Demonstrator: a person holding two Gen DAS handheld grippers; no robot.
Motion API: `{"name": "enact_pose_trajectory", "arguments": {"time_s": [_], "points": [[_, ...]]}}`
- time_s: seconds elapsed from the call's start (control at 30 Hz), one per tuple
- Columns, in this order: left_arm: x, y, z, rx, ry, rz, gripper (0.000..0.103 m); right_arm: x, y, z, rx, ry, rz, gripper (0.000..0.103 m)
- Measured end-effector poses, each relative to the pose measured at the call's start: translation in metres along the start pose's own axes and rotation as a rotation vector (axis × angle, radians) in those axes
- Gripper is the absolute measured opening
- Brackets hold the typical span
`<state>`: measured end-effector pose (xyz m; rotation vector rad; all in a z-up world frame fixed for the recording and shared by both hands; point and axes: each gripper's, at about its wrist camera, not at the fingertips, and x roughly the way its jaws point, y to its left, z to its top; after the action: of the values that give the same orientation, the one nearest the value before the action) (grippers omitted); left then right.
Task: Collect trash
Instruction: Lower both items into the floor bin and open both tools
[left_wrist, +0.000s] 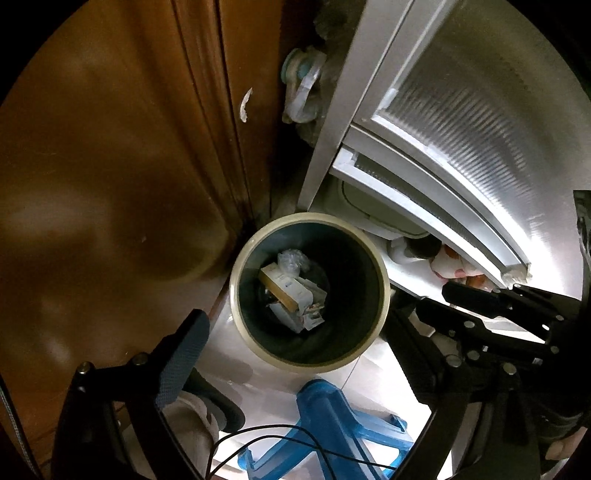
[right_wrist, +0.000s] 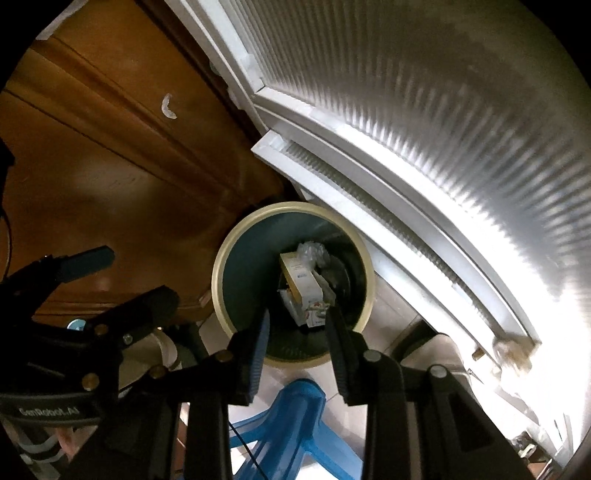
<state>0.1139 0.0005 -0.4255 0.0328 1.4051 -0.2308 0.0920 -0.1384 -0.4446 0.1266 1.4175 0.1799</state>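
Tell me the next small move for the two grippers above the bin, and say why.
Probably lift both away from the trash bin and go look for more trash. The right gripper hangs over the bin's mouth with its jaws open and nothing between them, and the left gripper beside it is open and empty too. Cartons and wrappers already lie at the bottom.

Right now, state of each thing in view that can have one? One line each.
Round dark-green trash bin with cream rim: upright, uncovered, part filled.
Cardboard boxes and crumpled plastic wrap in the bin: lying loose at the bottom.
Left claw: open, empty.
Right claw: open, empty, over the bin mouth.
Blue plastic stool: standing beside the bin.
Ribbed-glass white-framed door: cannot tell if shut.
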Motion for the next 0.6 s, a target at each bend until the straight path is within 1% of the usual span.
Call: {"name": "enact_pose_trajectory", "arguments": {"time_s": [0.17,0.27,0.33,0.43,0.6], "points": [[-0.014,-0.006,-0.007,0.013,-0.011,-0.002,0.096,-0.021,0.002,-0.009,-0.008,-0.002,0.004,0.032],[-0.032,-0.011,-0.012,0.020,-0.037,-0.004,0.097,-0.037,0.006,-0.014,-0.020,-0.023,0.007,0.032],[-0.049,-0.013,-0.017,0.022,-0.065,-0.005,0.099,-0.053,0.010,-0.017,-0.032,-0.035,0.003,0.032],[-0.074,-0.017,-0.024,0.019,-0.105,-0.017,0.100,-0.073,0.017,-0.021,-0.055,-0.065,-0.006,0.032],[-0.112,-0.022,-0.038,0.024,-0.154,-0.034,0.100,-0.109,0.028,-0.027,-0.099,-0.141,-0.035,0.032]]}}
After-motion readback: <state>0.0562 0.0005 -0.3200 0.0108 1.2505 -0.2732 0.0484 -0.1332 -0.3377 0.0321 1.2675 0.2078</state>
